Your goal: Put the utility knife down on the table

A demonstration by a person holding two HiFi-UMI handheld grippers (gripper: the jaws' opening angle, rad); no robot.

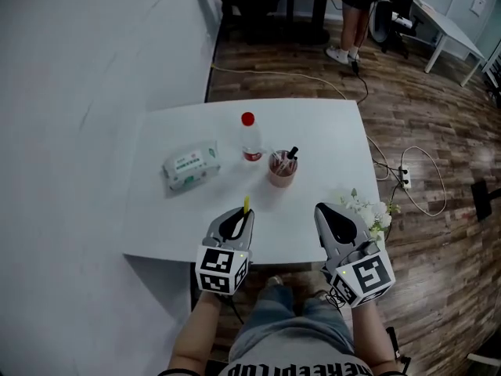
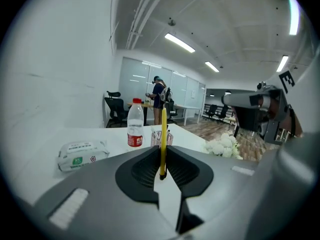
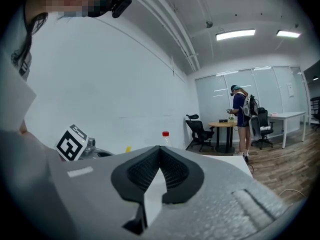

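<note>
My left gripper [image 1: 242,215] hovers over the near edge of the white table [image 1: 164,147], shut on a slim yellow utility knife [image 1: 246,204]. In the left gripper view the utility knife [image 2: 163,141] stands upright between the closed jaws of that gripper [image 2: 162,160], its tip pointing away. My right gripper [image 1: 333,219] hangs at the table's near right edge; seen from its own camera, the gripper [image 3: 160,156] has its jaws together and holds nothing.
On the table stand a red-capped water bottle [image 1: 250,139], a pink cup of pens [image 1: 282,168], a pack of wet wipes [image 1: 190,165] and white flowers [image 1: 368,211]. A person [image 1: 354,14] stands by a round table far off. Cables lie on the wooden floor.
</note>
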